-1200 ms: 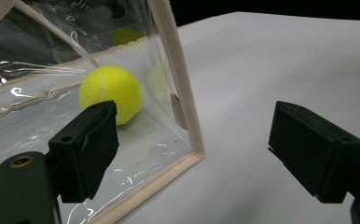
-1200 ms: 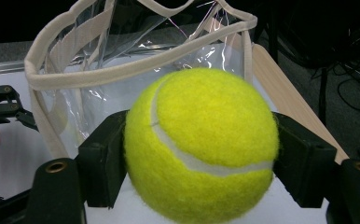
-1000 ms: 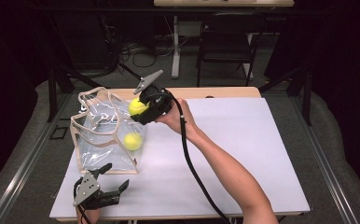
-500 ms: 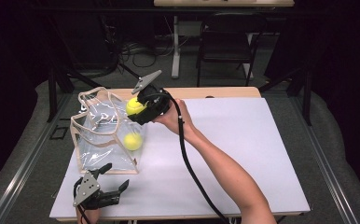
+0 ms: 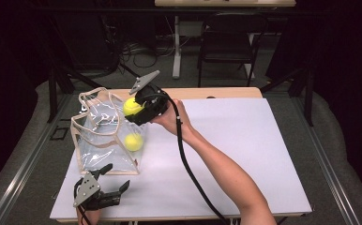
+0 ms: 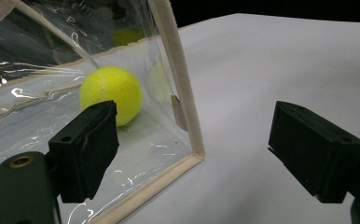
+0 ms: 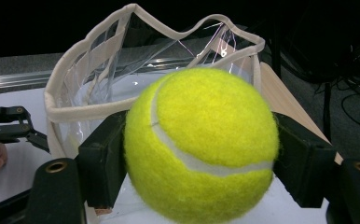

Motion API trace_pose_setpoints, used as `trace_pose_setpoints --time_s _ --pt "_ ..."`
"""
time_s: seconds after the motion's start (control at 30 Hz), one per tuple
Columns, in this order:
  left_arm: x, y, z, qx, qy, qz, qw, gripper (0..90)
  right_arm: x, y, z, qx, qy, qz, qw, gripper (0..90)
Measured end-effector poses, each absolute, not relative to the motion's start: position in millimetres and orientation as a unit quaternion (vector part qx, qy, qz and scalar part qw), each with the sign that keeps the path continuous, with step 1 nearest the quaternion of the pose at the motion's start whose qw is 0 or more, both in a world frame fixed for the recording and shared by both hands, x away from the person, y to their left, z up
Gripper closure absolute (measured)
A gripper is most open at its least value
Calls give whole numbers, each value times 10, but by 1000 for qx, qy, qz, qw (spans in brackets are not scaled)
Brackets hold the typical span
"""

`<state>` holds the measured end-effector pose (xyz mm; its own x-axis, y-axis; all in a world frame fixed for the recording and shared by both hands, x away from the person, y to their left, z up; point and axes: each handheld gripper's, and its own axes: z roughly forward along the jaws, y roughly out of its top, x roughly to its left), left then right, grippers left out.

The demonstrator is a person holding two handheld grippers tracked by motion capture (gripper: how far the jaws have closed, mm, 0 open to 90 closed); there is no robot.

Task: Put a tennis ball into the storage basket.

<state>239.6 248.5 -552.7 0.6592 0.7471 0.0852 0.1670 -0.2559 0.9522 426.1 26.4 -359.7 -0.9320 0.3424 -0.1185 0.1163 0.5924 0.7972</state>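
While the right gripper (image 5: 139,110) pinches a tennis ball (image 7: 201,144), the clear bag's (image 5: 101,140) open mouth lies just below it.

The right gripper (image 5: 133,108), on an outstretched forearm, clamps a tennis ball (image 5: 132,107) between both jaws, while the left gripper (image 5: 116,180) rests low with jaws spread wide.

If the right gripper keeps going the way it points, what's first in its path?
Likely the clear bag: the right gripper, shut on a tennis ball, faces the bag's open top, so its near rim comes first. Depth is hard to judge.
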Motion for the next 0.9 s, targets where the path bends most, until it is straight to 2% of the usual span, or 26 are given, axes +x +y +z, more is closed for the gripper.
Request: trace_pose_setpoints --time_s 0.9 --pt "2398 2488 -5525 743 307 276 527 158 4211 414 -3569 116 880 443 125 264"
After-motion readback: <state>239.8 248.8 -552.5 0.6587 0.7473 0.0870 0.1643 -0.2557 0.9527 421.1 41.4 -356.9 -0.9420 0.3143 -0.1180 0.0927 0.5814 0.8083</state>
